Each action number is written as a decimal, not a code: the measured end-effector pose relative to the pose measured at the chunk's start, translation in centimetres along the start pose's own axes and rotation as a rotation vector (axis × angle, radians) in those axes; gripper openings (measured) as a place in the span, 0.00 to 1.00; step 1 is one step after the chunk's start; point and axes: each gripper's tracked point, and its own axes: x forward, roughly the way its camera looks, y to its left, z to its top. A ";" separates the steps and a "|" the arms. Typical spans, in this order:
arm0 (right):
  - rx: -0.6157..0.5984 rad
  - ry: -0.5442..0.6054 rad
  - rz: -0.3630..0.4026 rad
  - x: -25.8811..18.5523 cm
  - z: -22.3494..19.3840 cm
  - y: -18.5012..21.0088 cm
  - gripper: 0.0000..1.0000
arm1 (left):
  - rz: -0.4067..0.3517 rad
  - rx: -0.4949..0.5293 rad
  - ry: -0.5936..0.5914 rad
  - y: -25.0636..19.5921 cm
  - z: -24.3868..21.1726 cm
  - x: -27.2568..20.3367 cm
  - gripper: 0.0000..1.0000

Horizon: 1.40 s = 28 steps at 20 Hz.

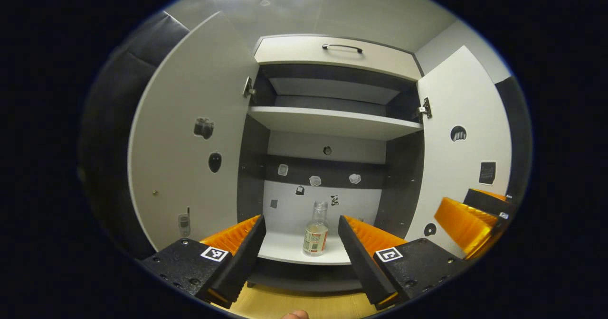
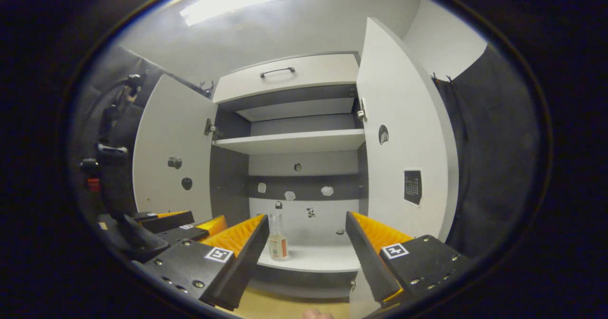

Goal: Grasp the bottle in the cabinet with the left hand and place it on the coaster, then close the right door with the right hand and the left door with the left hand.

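Left gripper view frames the bottle between my released left tongs, lined up for grasping; right tongs wait released.

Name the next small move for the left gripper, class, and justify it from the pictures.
Probably ease the left gripper straight forward toward the bottle. Its jaws stand open with the bottle lined up between them, upright on the cabinet's lower shelf, not yet reached. Both doors stand open.
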 end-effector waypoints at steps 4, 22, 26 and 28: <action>-0.031 0.016 -0.023 0.0 -0.6 -0.4 0.98 | -0.005 0.030 0.049 0.0 -1.8 5.2 0.96; -0.040 0.012 -0.127 -1.6 -0.1 -2.4 0.98 | -0.080 0.057 0.240 -3.1 -11.2 21.6 0.88; -0.053 0.002 -0.135 -2.0 0.1 -2.8 0.98 | -0.054 0.057 0.204 -2.4 -10.7 21.9 0.55; -0.052 0.000 -0.128 -2.1 0.2 -2.7 0.98 | -0.061 0.048 0.204 -2.7 -10.7 21.2 0.51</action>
